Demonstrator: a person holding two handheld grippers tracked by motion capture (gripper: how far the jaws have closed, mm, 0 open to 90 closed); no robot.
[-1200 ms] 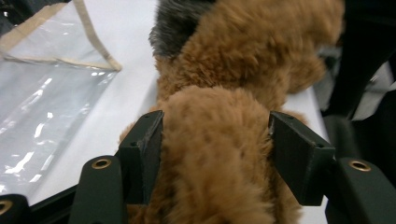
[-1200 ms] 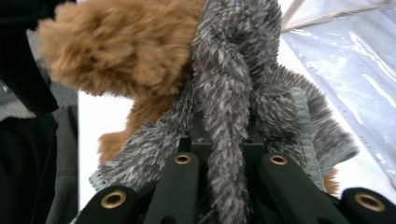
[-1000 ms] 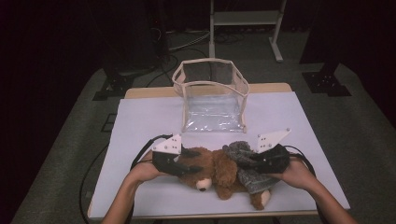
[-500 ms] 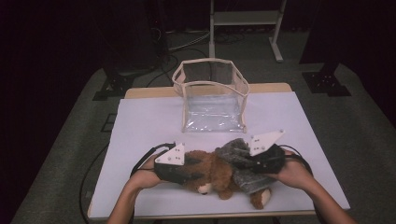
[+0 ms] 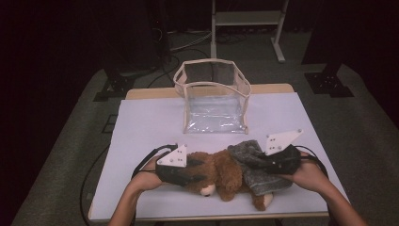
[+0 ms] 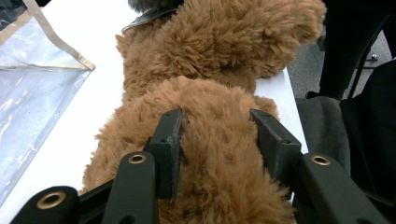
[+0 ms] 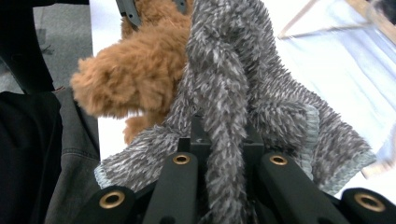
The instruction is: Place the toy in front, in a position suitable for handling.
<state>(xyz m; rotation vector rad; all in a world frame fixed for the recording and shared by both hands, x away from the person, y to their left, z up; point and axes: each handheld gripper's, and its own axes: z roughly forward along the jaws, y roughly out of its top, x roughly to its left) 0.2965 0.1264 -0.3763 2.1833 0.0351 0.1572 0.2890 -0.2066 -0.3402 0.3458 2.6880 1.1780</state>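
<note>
Near the table's front edge, my left gripper (image 5: 195, 170) clamps the brown teddy bear (image 5: 226, 172) while my right gripper (image 5: 259, 162) pinches its grey knitted sweater (image 5: 256, 176), which I judge could slip out if tugged hard.

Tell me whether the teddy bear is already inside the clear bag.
No, the teddy bear lies on the table in front of the clear bag, outside it.
</note>
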